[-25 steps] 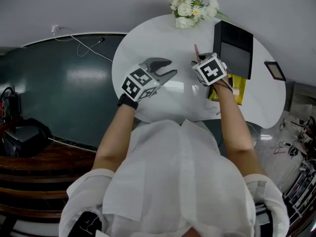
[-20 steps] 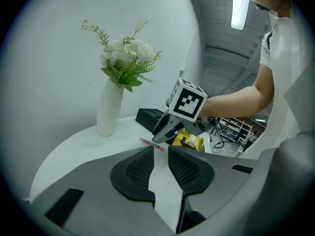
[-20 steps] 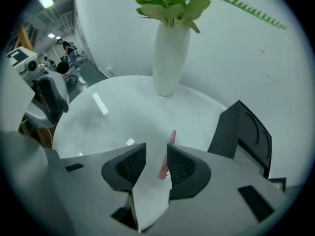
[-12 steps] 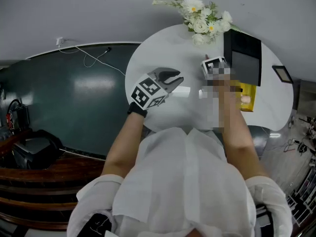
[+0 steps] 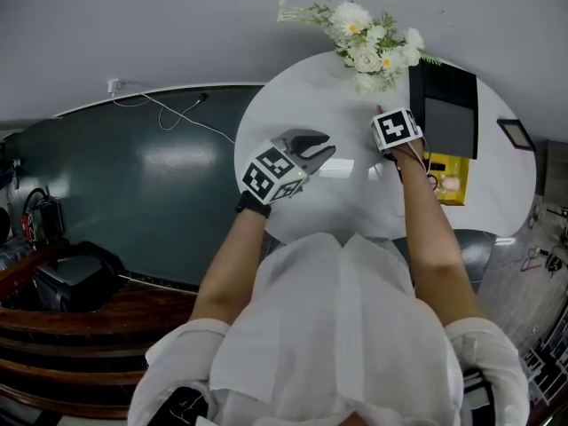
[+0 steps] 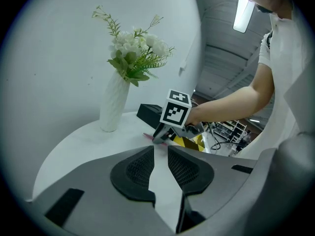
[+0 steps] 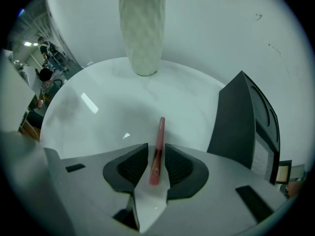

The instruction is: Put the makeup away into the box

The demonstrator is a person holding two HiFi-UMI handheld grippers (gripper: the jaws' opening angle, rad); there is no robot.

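White tabletop [image 5: 284,105]: right gripper [image 7: 156,150] jaws are just closing around the pink makeup stick [image 7: 158,139], not yet pinching it, beside the black box [image 7: 241,122].
Left gripper [image 6: 161,150], having just narrowed, is hanging slightly apart and empty; an off-centre pinch is risking the stick skidding away.

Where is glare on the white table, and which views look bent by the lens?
Head view: a bright glare patch lies on the white table; lines bend near the edges. Right gripper view: small lamp reflections on the table, dark rounded corners. Left gripper view: the ceiling lamp is overexposed, same dark corners.
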